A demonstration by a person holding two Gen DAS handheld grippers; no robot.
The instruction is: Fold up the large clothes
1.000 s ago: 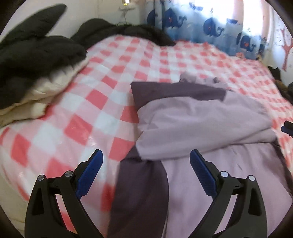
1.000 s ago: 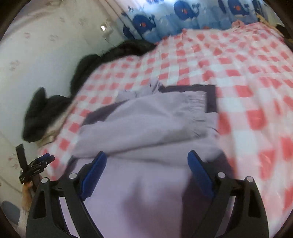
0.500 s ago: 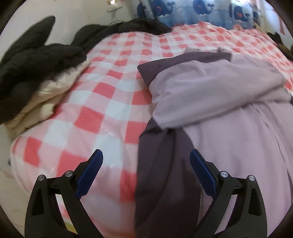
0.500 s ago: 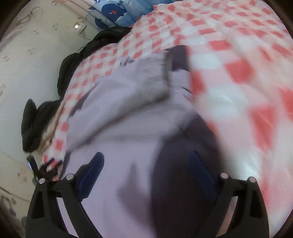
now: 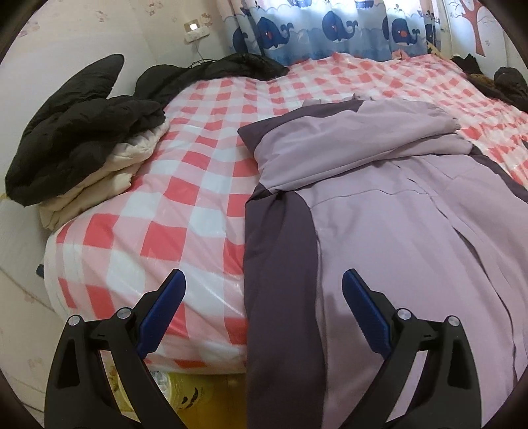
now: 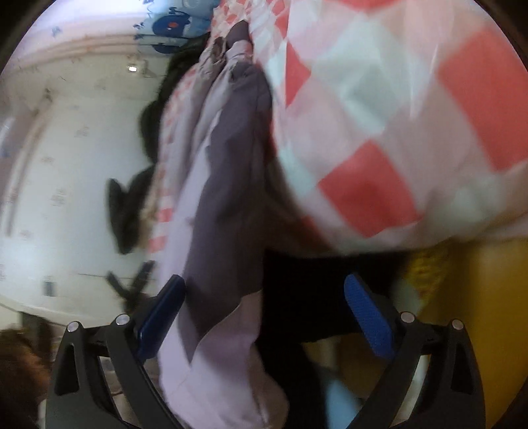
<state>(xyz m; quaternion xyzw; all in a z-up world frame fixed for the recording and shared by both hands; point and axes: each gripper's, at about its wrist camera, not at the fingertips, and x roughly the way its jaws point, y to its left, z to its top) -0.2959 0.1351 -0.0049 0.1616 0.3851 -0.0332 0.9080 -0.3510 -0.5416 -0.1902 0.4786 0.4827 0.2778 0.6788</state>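
Note:
A large lilac garment with dark purple side panels point(image 5: 389, 211) lies on a bed with a red and white checked cover point(image 5: 184, 184). Its sleeves are folded across the chest and its lower part hangs over the bed's near edge. My left gripper point(image 5: 264, 297) is open and empty, above the hanging dark panel. In the blurred, tilted right wrist view the garment's other hanging edge point(image 6: 224, 211) drops between the open blue pads of my right gripper point(image 6: 264, 303), which holds nothing.
A black padded coat on a cream quilt point(image 5: 82, 138) sits at the bed's left side. More dark clothes point(image 5: 224, 71) lie by the wall, below a whale-print curtain point(image 5: 333, 29). A yellow floor point(image 5: 204, 399) shows below the bed edge.
Both grippers have dropped back toward the bed's near edge. The right wrist view has tilted sharply and now looks along the garment's hanging side. Both stay open.

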